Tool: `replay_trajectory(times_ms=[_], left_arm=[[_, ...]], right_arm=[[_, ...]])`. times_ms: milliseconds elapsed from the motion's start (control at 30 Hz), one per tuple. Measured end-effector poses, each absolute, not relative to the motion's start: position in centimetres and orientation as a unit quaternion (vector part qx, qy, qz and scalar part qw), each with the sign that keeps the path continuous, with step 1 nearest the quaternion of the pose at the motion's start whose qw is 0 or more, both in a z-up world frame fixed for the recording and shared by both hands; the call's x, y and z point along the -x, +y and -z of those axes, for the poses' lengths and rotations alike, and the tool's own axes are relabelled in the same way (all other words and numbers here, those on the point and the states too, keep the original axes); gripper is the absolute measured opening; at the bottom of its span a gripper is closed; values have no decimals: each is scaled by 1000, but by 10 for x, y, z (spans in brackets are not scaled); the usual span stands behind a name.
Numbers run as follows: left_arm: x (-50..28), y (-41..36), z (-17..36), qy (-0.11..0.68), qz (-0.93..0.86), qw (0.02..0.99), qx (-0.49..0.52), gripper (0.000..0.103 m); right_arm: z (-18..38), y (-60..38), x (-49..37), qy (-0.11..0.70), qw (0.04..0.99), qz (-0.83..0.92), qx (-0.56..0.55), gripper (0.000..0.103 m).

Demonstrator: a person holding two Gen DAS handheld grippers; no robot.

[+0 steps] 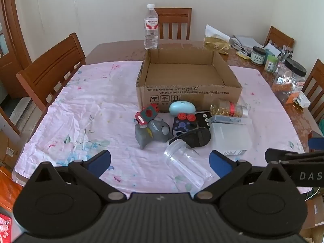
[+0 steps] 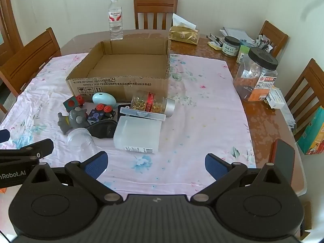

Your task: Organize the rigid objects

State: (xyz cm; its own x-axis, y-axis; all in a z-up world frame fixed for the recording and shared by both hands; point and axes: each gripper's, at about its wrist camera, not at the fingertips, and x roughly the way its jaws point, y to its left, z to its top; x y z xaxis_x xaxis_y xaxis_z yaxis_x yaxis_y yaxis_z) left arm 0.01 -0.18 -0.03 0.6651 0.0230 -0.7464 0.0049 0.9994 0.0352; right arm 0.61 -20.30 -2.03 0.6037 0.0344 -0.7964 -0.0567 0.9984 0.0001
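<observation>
An open, empty cardboard box (image 1: 189, 93) (image 2: 121, 85) stands mid-table on a pink cloth. In front of it lies a cluster: a grey toy figure (image 1: 151, 132) (image 2: 73, 119), a red-teal toy block (image 1: 146, 114), a light-blue egg shape (image 1: 182, 108) (image 2: 104, 99), a dark cube with red knobs (image 1: 184, 124), a black oval case (image 1: 192, 136), a clear cup on its side (image 1: 185, 165) (image 2: 81, 139), a frosted plastic box (image 1: 230, 137) (image 2: 137, 134) and a capsule bottle on its side (image 1: 228, 109) (image 2: 151, 102). My left gripper (image 1: 160, 161) and right gripper (image 2: 156, 163) are open, empty, near the table's front edge.
A water bottle (image 1: 150, 27) stands behind the box. Jars (image 2: 256, 75), a gold tissue box (image 2: 183, 34), pens and papers crowd the right side. A phone (image 2: 283, 162) lies at the right front edge. Wooden chairs (image 1: 50, 68) surround the table.
</observation>
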Motion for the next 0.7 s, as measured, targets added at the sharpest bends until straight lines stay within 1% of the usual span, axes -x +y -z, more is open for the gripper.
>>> replay_trajectory(times_ms=[67,100,700], left_arm=[[1,-3,-1,406,-6,914,-22,103],[-2,-4,0,422,-4,906,-14,103],[1,-2,-2,418,-7,908,-7,103]], right_arm=[[20,-203,-6,445,895,-25,11,103],[20,-203,-6,446,895,-25,11,103],[18,-202,-6,450,892,-24,21,103]])
